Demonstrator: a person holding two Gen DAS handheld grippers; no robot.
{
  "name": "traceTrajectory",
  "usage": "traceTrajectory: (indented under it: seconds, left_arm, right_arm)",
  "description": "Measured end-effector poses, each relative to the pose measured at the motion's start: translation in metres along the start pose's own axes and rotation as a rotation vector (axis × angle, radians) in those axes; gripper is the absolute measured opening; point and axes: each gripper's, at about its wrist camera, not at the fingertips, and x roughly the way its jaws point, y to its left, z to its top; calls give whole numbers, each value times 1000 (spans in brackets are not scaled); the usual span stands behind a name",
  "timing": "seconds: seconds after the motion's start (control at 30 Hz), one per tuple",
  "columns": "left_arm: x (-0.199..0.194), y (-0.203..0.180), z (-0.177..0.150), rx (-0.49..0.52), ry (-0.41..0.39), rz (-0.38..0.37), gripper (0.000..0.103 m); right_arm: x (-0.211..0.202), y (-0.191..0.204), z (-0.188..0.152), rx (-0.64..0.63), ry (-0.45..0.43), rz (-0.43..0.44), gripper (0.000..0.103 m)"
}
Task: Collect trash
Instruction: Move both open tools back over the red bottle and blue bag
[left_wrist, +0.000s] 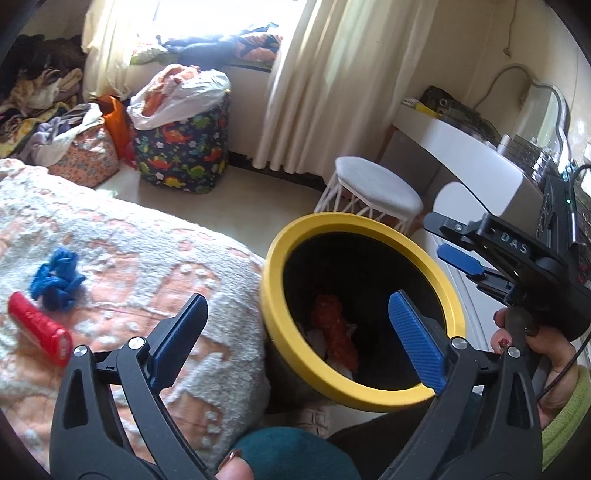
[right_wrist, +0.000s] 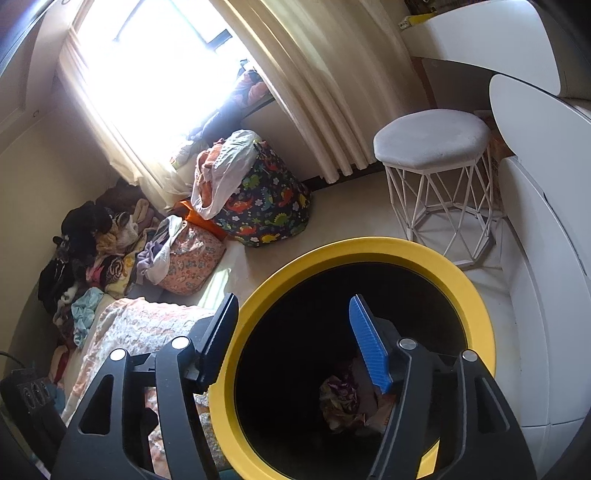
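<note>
Black right gripper (left_wrist: 456, 236), lettered "DAS", hovers open over yellow-rimmed bin (left_wrist: 439, 273).

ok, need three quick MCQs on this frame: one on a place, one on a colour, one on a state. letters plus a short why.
1. Where does the red tube lie?
A. on the bed blanket
B. inside the bin
C. on the white stool

2. What colour is the bin's rim?
A. green
B. yellow
C. white

3. How is the left gripper?
A. shut on the blue crumpled piece
B. shut on the bin's rim
C. open, nothing between its fingers

Key:
1 A: it rests on the blanket, beside the blue crumpled piece.
2 B: a yellow ring tops the black bin.
3 C: its fingers stand wide apart in front of the bin, empty.
</note>
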Motion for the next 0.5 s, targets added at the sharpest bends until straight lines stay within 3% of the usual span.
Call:
traceTrajectory:
  seconds: [0.5]
  left_arm:
    - [-45, 67, 10, -124, -86, 159, 92]
  right_arm:
    - [2, 64, -12, -163, 38, 129, 67]
